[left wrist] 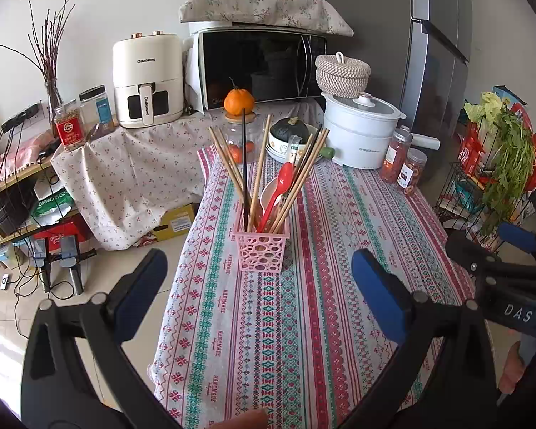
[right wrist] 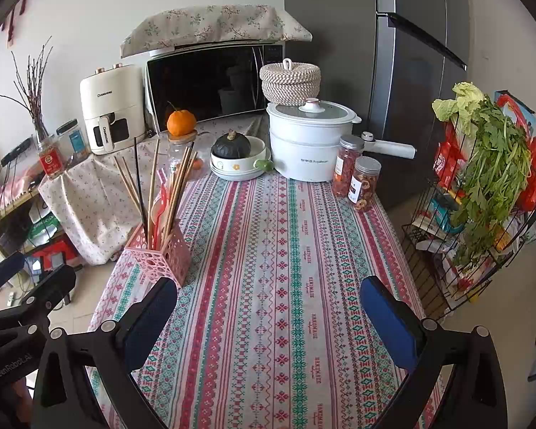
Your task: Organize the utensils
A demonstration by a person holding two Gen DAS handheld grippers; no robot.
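Standing on the striped tablecloth (left wrist: pixel 303 321), the pink holder (left wrist: pixel 262 248) is seen straight ahead of the left tongs (left wrist: pixel 259 286), almost centred between their blue pads, while in the right wrist view it lies off to the left (right wrist: pixel 160 255), just beyond the left pad of the right tongs (right wrist: pixel 268 316). The left tongs are therefore judged the nearer and better lined up for any reach toward it. Wooden chopsticks (left wrist: pixel 232 164), one black chopstick (left wrist: pixel 244 164) and a red spoon (left wrist: pixel 277 193) are held in the holder, their long axes rising upward and fanning outward from its mouth, so a grasp would have to be made across the shafts from above or from the side. No loose utensils can be seen on the cloth in either view, so the sorting appears largely done. Both tongs are spread wide apart, nothing is gripped between the pads of either, and nothing is touched by them; both hang above the near part of the table. The right tongs are also visible at the right edge of the left view, level with the left ones.
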